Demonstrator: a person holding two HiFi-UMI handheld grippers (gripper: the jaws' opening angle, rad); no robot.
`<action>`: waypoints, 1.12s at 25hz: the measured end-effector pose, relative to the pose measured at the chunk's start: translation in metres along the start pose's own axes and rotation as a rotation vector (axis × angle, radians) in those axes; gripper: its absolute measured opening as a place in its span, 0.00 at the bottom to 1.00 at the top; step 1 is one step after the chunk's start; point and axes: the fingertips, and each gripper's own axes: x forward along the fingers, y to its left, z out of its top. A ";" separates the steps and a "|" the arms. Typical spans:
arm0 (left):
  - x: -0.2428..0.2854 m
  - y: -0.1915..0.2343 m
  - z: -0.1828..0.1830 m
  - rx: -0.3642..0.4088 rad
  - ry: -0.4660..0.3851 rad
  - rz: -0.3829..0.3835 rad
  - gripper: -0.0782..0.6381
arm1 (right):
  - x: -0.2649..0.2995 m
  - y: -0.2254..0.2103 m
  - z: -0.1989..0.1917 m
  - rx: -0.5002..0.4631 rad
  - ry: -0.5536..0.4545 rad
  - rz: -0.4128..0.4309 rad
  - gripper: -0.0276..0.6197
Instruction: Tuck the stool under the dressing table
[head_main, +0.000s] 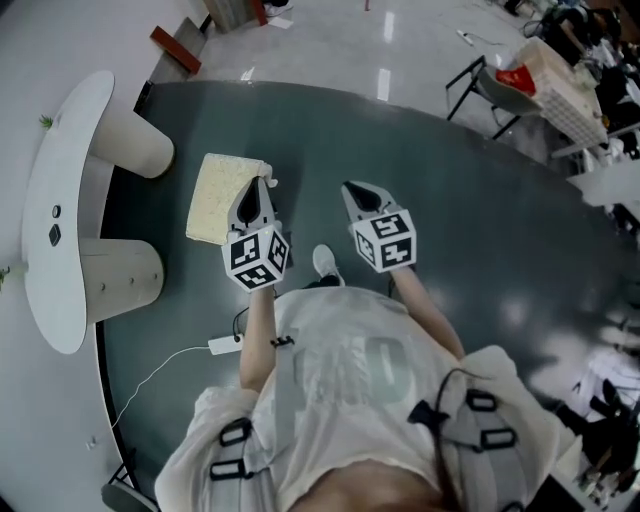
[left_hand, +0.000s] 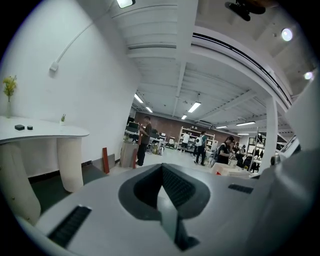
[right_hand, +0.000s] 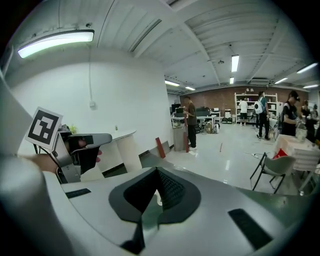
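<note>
At the left, the white oval dressing table (head_main: 60, 190) is standing on two thick cream legs (head_main: 125, 275). Opposite the gap between them, near but not touching, the cream fuzzy rectangular stool (head_main: 220, 195) is standing on the dark round carpet (head_main: 450, 220). Its long axis is running along the tabletop's edge, away from the person. The left gripper (head_main: 262, 186) is hovering over the stool's right edge, its jaws closed and empty. The right gripper (head_main: 352, 190), jaws also closed on nothing, is hovering beside it. A black chair (head_main: 490, 95) is standing far right.

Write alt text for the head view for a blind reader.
Seen from above, a person holds the left gripper and right gripper, both shut, over a dark rug. A cream stool stands by the left one, apart from the dressing table.
</note>
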 end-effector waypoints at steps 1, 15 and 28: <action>0.008 0.006 0.003 -0.004 -0.004 0.012 0.12 | 0.011 0.000 0.008 -0.010 0.005 0.017 0.05; -0.017 0.094 0.005 -0.133 -0.038 0.342 0.12 | 0.112 0.053 0.049 -0.172 0.070 0.318 0.05; -0.075 0.201 0.011 -0.292 -0.169 0.873 0.12 | 0.236 0.173 0.095 -0.460 0.125 0.759 0.05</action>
